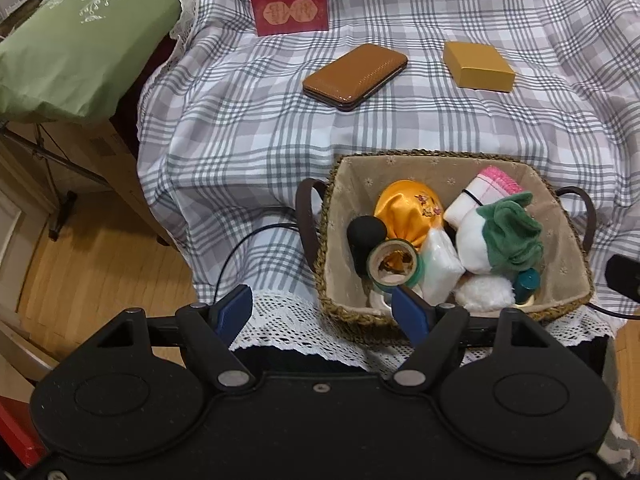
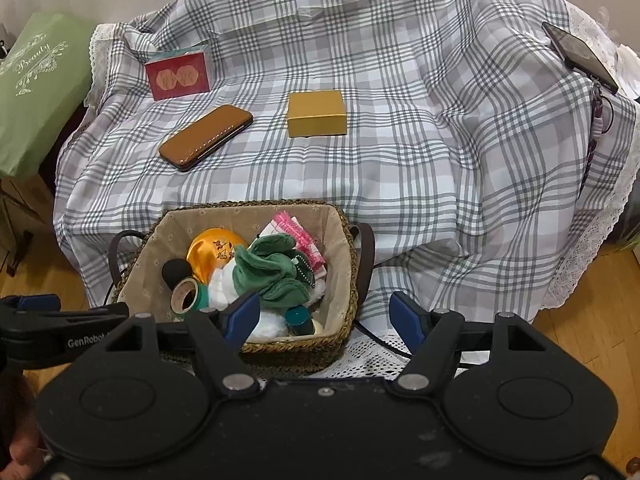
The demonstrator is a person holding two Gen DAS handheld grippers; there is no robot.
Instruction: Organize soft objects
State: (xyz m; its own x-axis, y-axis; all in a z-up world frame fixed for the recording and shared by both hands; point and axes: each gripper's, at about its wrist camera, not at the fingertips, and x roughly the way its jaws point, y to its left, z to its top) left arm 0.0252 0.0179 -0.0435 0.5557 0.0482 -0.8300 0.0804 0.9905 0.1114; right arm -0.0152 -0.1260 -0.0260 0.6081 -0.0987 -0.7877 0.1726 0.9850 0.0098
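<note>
I held both grippers, left gripper (image 1: 324, 312) and right gripper (image 2: 326, 318), spread apart and empty above the basket (image 2: 344, 280) at the table's near edge, where the soft toy (image 2: 272, 276) lay gathered.

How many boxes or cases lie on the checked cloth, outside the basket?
3: a red box at the far left, a brown case nearer, a yellow box to its right. Folds may hide more.

Ahead of the right gripper (image 2: 324, 316) the crowded basket (image 2: 344, 248) blocks low passage, while open cloth (image 2: 420, 168) lies beyond, between basket and yellow box (image 2: 317, 114).
</note>
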